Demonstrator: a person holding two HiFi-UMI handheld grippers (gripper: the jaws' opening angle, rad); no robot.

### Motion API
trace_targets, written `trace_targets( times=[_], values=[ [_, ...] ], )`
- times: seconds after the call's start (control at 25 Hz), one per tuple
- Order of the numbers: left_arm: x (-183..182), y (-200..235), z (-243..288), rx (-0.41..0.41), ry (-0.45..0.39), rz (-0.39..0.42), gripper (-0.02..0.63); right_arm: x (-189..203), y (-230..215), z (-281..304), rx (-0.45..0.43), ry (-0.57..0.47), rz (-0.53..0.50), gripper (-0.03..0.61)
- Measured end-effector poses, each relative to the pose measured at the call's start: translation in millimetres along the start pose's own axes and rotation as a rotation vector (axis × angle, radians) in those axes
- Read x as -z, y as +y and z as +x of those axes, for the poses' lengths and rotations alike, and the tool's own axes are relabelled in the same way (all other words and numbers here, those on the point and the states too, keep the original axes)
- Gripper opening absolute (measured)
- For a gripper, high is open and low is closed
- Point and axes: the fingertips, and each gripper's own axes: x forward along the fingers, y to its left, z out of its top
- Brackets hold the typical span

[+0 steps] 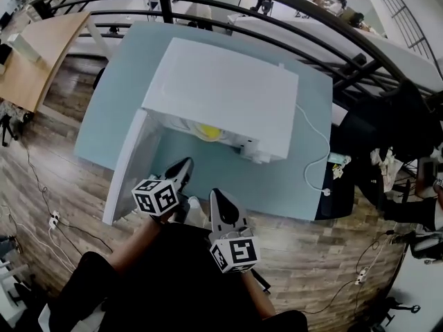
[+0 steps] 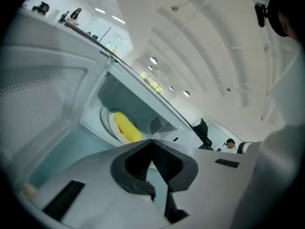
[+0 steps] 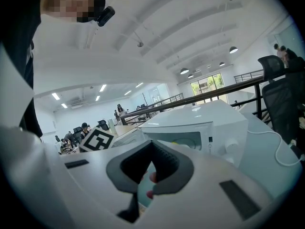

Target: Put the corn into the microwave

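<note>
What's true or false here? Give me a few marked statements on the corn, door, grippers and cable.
1. The corn lies inside the microwave. True.
2. The microwave door is closed. False: it stands swung open at the left.
3. The left gripper holds the corn. False: its jaws are together on nothing, in front of the microwave.
4. A white cable lies on the table right of the microwave. True.
</note>
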Motion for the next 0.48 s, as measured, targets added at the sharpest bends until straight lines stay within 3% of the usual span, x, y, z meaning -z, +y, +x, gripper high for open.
trace_targets(
  times=[0.48],
  values=[
    [-43, -58, -90, 0.066, -0.188, 0.315, 0.003, -12, 20, -11, -0.003, -0.086, -0.001, 0.009]
  ],
)
